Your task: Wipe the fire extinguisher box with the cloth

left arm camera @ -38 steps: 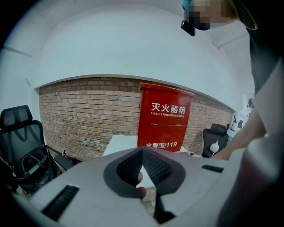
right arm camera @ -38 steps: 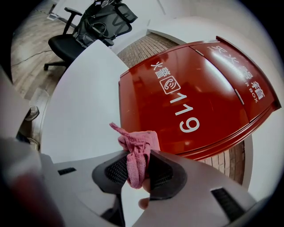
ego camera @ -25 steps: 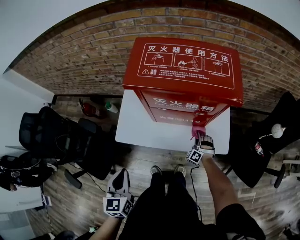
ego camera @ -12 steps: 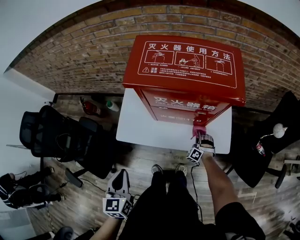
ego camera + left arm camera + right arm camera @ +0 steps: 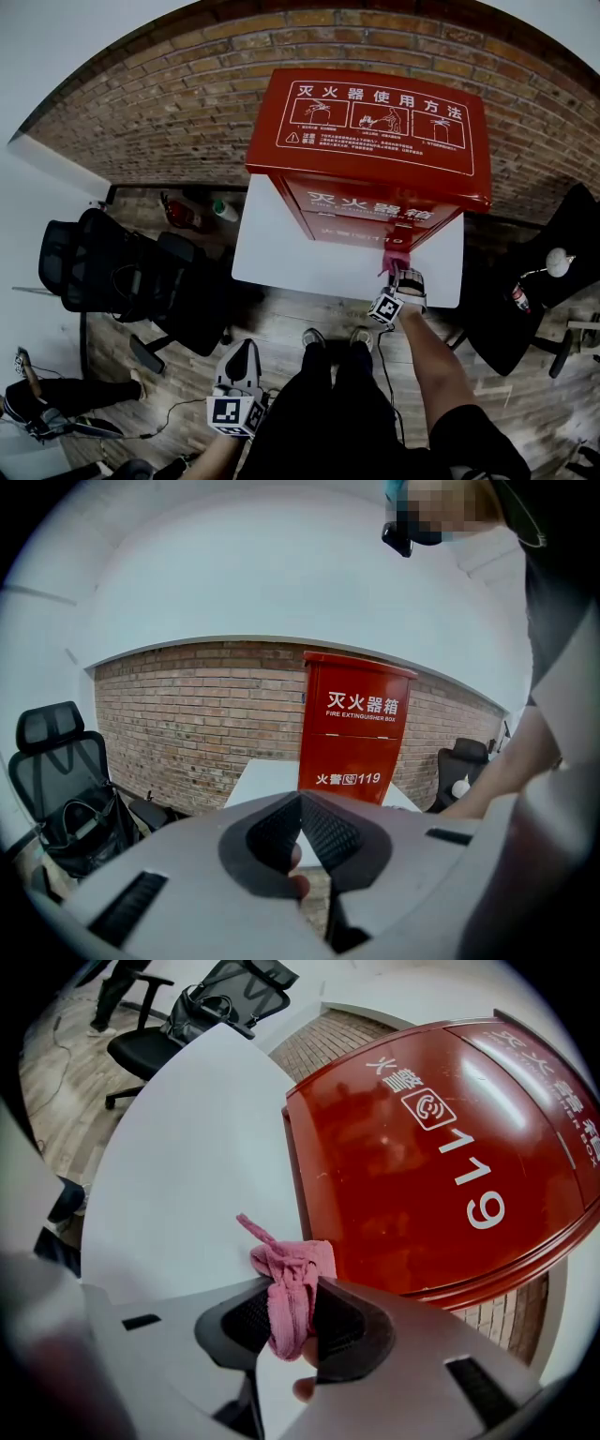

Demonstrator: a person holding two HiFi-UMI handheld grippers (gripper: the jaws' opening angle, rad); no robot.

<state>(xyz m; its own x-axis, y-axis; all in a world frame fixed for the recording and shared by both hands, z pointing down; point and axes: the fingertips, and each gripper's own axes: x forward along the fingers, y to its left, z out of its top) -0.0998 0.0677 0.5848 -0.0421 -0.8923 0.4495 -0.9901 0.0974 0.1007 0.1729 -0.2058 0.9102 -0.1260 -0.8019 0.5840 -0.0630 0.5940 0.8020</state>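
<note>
Fire extinguisher box wipe seems underway: right gripper jaws clamp cloth by its base; next, sweep upward; left gripper jaws together, empty

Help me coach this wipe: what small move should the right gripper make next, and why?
Probably push the pink cloth onto the front of the red box and sweep sideways: the right gripper is shut on the cloth, just beside its lower edge.
</note>
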